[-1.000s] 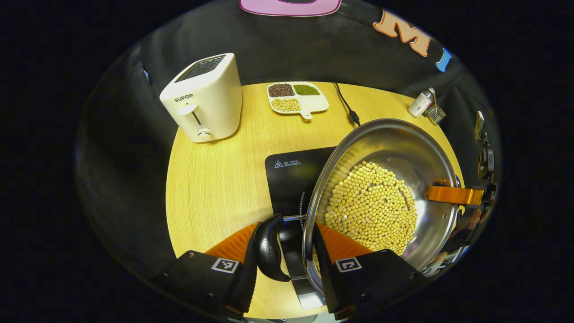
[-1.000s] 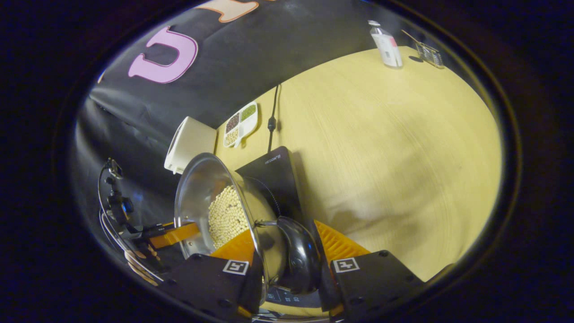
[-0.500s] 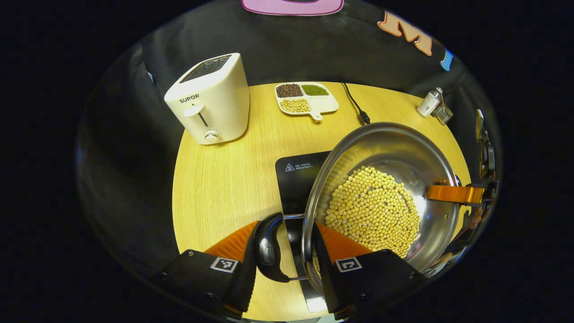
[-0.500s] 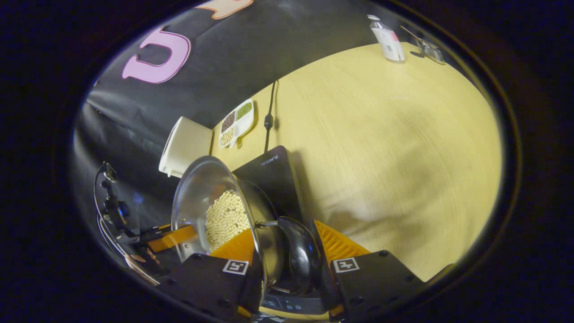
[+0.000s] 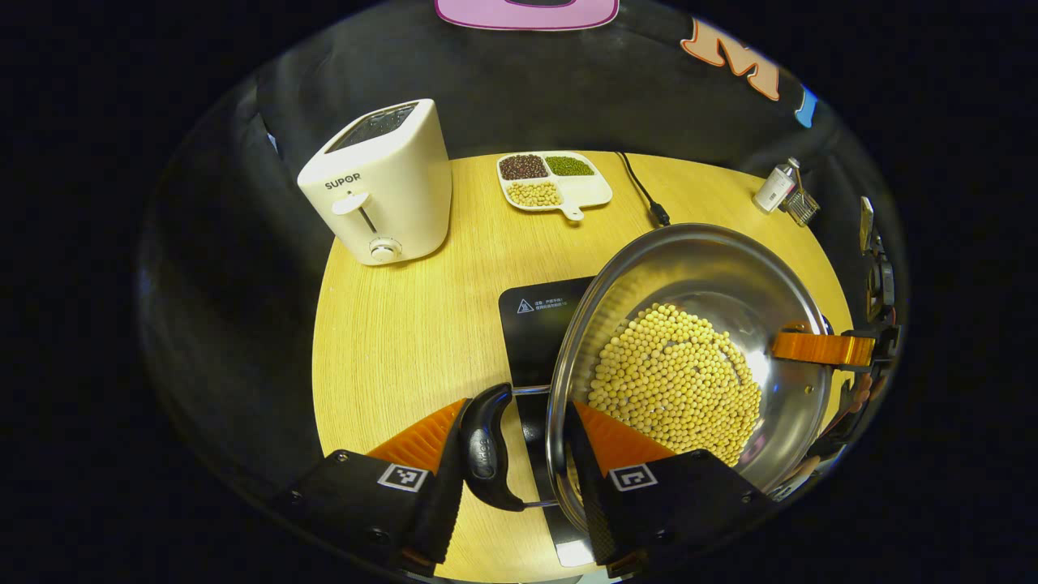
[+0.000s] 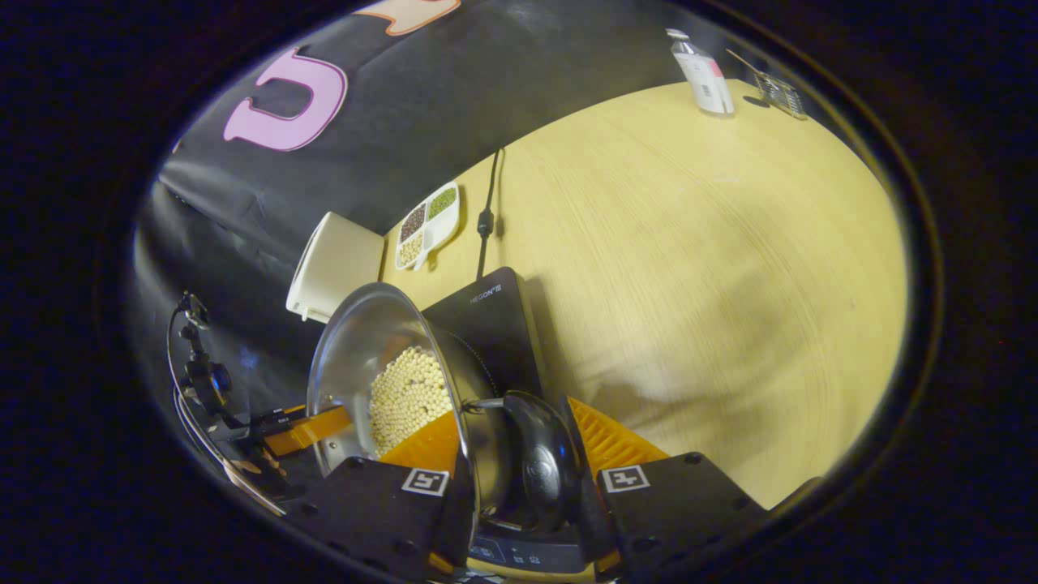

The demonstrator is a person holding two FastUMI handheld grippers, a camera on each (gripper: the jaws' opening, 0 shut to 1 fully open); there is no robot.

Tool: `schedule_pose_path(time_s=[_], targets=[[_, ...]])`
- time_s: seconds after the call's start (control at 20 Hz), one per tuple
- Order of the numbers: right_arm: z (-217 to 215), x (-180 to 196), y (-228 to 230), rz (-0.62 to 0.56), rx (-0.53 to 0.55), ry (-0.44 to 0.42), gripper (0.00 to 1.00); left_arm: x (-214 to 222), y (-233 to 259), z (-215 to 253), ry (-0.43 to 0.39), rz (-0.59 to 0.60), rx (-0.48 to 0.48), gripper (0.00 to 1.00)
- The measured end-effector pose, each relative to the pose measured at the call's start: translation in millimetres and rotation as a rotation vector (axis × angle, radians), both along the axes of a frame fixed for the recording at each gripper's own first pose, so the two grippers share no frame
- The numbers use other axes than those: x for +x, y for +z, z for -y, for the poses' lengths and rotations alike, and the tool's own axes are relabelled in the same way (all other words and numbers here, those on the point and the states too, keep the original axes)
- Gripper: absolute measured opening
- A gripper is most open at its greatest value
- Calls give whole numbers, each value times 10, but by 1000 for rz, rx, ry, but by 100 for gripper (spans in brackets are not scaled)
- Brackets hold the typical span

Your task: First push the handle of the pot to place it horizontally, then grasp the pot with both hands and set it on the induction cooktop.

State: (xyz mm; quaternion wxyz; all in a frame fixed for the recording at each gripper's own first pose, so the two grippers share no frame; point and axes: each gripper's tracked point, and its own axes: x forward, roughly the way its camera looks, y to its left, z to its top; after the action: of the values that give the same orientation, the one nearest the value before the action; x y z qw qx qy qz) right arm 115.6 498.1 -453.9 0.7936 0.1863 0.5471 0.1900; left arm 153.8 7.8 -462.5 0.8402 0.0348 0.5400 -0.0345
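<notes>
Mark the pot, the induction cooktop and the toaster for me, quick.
pot (image 5: 714, 268): left gripper view, bare steel inner wall above the beans.
induction cooktop (image 5: 539, 324): left gripper view, black glass top left of the pot.
toaster (image 5: 397, 191): left gripper view, front face of the cream body.

Left tool (image 5: 514, 442): fingers closed on a black curved side handle (image 5: 485, 446) and the adjoining rim, one finger either side. Right tool (image 6: 513, 462): fingers likewise clamped across the opposite black handle (image 6: 542, 474) and rim. From the left gripper view, the right tool's finger (image 5: 821, 349) shows at the far rim.
</notes>
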Motion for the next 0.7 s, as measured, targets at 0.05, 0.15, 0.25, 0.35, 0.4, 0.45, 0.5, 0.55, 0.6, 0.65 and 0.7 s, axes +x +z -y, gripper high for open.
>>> schedule_pose_path(time_s=[0.05, 0.15, 0.25, 0.35, 0.4, 0.45, 0.5, 0.55, 0.6, 0.65, 0.7], targets=[[-8, -1, -6, 0, 0, 0, 48, -9, -6, 3, 0, 0, -1, 66], [19, -14, 12, -4, -1, 0, 53, -15, -9, 7, -1, 2, -4, 66], [4, -23, -4, -13, -1, 2, 51, -16, -5, -2, 10, 2, 1, 68], [10, -65, -34, -34, -6, 2, 53, -24, -8, -46, 40, 0, 30, 71], [57, -83, -54, -42, -22, 7, 54, -10, -11, -84, 56, 11, 50, 74], [78, -102, -50, -51, -19, 7, 59, 6, -6, -138, 74, 20, 77, 87], [89, -118, -24, -54, -10, -2, 73, -11, -6, -128, 91, 23, 74, 93], [104, -88, -7, -54, 6, -10, 88, -4, -7, -112, 112, 33, 65, 100], [124, -69, 29, -44, 13, -18, 94, -26, 16, -79, 126, 37, 52, 100], [163, -38, 77, -30, 17, -24, 94, -30, 37, -57, 135, 45, 45, 100], [196, -6, 133, -14, 23, -31, 94, -21, 77, -24, 142, 59, 42, 100]])
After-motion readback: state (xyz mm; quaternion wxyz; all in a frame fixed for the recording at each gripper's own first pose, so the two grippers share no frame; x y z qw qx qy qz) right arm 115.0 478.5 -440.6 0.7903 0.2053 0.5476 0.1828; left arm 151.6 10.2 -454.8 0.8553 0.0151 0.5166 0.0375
